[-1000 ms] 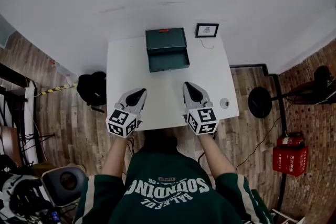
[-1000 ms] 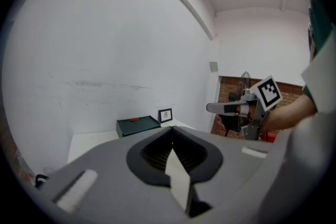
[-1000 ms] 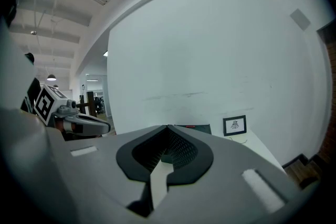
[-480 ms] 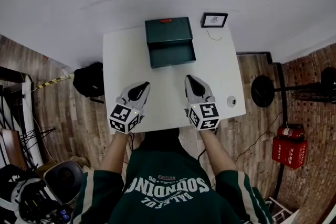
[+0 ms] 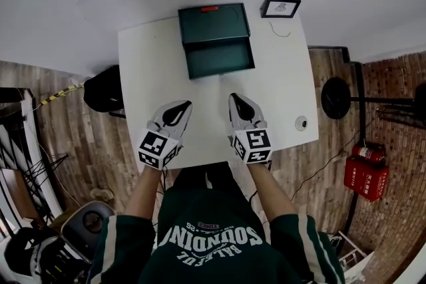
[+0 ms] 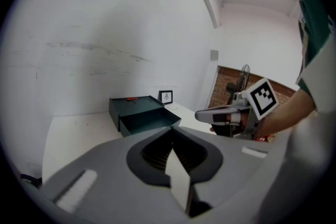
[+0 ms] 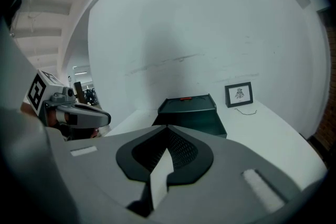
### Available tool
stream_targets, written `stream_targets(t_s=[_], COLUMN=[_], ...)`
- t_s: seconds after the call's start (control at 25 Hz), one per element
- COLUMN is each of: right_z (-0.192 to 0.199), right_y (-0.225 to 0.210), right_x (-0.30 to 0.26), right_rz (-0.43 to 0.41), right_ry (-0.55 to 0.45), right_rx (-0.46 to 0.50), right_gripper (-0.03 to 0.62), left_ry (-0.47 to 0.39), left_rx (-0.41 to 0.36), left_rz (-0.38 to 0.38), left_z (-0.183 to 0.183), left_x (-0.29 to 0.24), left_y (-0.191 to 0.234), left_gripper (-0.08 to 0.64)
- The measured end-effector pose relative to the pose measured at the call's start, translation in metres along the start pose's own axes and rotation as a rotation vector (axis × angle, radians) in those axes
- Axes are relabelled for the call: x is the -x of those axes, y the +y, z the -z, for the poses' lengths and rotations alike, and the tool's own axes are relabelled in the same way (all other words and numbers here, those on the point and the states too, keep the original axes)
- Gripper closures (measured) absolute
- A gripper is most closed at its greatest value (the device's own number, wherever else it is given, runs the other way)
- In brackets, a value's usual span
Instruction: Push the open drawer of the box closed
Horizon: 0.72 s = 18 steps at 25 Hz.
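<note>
A dark green box [image 5: 212, 23] stands at the far edge of the white table [image 5: 146, 70], its drawer [image 5: 220, 60] pulled open toward me. Both grippers hover over the near half of the table, apart from the box. My left gripper [image 5: 180, 107] is shut with nothing in it, and so is my right gripper [image 5: 237, 102]. In the left gripper view the box [image 6: 134, 106] and its open drawer [image 6: 151, 122] lie ahead beyond the shut jaws of the left gripper [image 6: 171, 134]. The right gripper view shows the box [image 7: 187, 104] straight ahead past the right gripper [image 7: 167, 132].
A small framed picture [image 5: 280, 7] leans at the table's far right corner with a thin cord [image 5: 282, 30] before it. A small round object [image 5: 301, 122] sits near the right edge. A black bag [image 5: 103, 88], a fan base [image 5: 336, 98] and a red extinguisher [image 5: 365, 176] are on the floor.
Both grippers have sunk toward the table and edged forward. The drawer stays open and neither gripper has touched the box.
</note>
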State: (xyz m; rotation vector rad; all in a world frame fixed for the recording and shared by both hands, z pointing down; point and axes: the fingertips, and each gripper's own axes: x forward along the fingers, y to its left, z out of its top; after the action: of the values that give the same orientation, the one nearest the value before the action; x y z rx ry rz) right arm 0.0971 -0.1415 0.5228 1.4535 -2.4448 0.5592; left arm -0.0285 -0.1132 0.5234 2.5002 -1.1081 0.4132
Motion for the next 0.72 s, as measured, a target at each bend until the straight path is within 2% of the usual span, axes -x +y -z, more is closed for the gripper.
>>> stream_targets(t_s=[0.2,0.28,0.44,0.72], right_z=[0.016,0.027,0.044,0.074], right_y=[-0.003,-0.005,-0.012,-0.026], right_x=[-0.021,-0.032,-0.053,-0.088], right_rz=[0.014,0.017,0.041,0.102], right_ry=[0.044,0.085,0.147,0.249], right_rx=[0.004,0.005,0.013,0.018], right_gripper=[0.590,0.534,0.472,0.468], left_ry=[0.017,0.023,0.033,0.056], left_rx=[0.008,0.016,0.033,0.056], left_rz=[0.012,0.015,0.016,0.015], left_z=[0.008,0.011,0.018,0.030], left_x=[-0.006,-0.007,-0.005,-0.002], left_y=[0.011,0.015,0.021,0.033], left_gripper=[0.508,0.508,0.508,0.508])
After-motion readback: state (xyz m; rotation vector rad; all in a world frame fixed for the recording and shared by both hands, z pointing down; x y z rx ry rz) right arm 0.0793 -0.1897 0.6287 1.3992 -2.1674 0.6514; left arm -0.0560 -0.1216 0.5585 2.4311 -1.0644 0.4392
